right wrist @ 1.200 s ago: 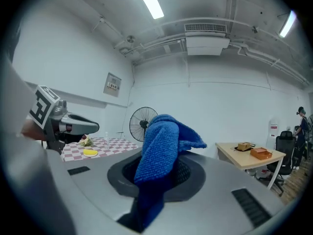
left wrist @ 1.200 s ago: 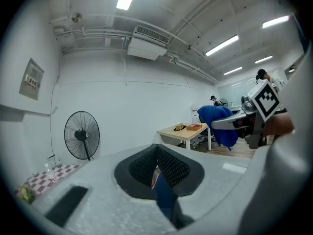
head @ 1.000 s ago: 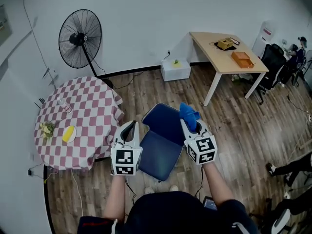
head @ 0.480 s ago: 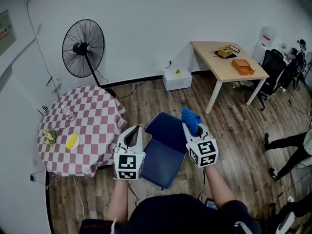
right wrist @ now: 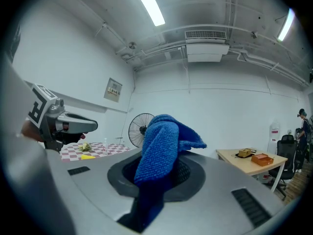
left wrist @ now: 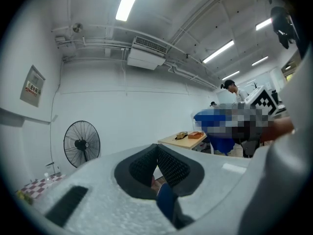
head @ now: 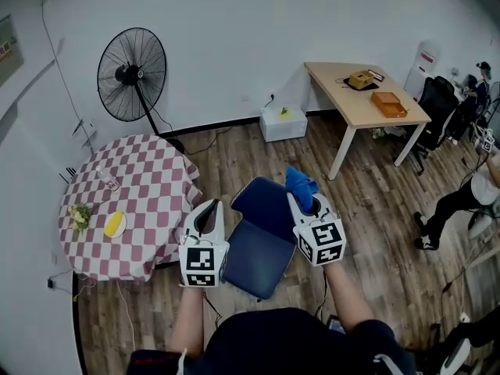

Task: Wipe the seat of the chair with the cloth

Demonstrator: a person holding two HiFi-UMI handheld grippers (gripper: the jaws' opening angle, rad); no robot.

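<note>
One chair (head: 254, 250), one cloth (head: 300, 183), one fan (head: 131, 74), one checked table (head: 148, 201), one wooden table (head: 353, 100), two hand-held grippers (head: 208, 207) (head: 306, 201)

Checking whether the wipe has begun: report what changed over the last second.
Only the bystander at the right edge moved, stepping further up the picture. The right gripper still holds the blue cloth in shut jaws over the chair. The left gripper stays shut and empty beside it. No wiping yet.
</note>
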